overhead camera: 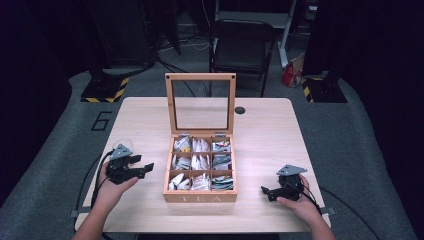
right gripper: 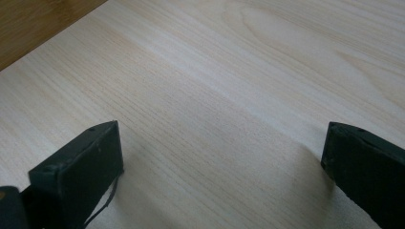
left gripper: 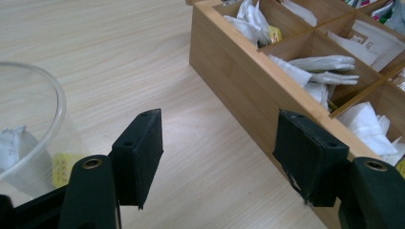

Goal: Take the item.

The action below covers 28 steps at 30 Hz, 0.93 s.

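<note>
1 wooden tea box (overhead camera: pixel 200 197) with 9 compartments, 1 clear cup (left gripper: pixel 33 119), 2 claws, 1 table (overhead camera: pixel 265 145)

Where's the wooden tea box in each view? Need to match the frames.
High view: the tea box sits mid-table, lid raised, between the left hand-held gripper and the right hand-held gripper.
Left gripper view: upper right, its side wall running diagonally, sachets inside.
Right gripper view: a darker wood strip in the top left corner, probably the box wall.
Shared landmark: the pale wood table.

tan tea box (overhead camera: pixel 200 196), black grippers, pale table (overhead camera: pixel 270 135)
</note>
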{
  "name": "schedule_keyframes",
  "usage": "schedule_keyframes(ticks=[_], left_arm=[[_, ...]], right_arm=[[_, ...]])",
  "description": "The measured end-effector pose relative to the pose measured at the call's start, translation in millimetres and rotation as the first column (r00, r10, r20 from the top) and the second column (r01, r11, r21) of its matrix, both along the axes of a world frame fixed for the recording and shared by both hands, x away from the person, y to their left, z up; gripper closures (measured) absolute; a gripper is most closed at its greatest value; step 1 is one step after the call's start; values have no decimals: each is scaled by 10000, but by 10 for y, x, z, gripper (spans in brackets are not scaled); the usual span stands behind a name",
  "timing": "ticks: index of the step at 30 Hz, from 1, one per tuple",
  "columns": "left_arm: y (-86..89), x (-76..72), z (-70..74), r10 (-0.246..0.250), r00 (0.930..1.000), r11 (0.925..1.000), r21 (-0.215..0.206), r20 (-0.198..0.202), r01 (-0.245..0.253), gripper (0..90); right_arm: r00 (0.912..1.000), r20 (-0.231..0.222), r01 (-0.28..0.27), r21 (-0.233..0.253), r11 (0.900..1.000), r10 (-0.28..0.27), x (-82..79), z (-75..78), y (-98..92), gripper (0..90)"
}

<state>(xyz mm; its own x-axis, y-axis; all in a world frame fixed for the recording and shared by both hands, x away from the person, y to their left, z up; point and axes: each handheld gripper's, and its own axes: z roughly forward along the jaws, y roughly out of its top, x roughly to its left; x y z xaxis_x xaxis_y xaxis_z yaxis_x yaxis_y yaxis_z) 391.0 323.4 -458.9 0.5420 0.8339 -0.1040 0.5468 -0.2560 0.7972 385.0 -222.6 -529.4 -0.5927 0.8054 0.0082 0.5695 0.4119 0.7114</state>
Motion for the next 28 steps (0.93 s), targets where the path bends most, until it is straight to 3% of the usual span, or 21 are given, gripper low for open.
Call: schedule_keyframes(ticks=[10, 19, 22, 28], left_arm=[[54, -38, -168, 214, 9996, 9997, -142, -176, -217, 337], [32, -37, -302, 9, 9990, 10000, -94, -438, -13, 343], [42, -31, -325, 9, 9981, 10000, -15, -615, -10, 343], [47, -33, -328, 14, 9985, 10000, -89, -541, -19, 347]], right_arm=[[10000, -15, -21, 17, 10000, 21, 0, -1, 1, 0], [10000, -10, -23, 14, 10000, 23, 0, 0, 0, 0], [10000, -13, -26, 20, 10000, 26, 1, -1, 1, 0], [10000, -11, -18, 17, 10000, 18, 0, 0, 0, 0]])
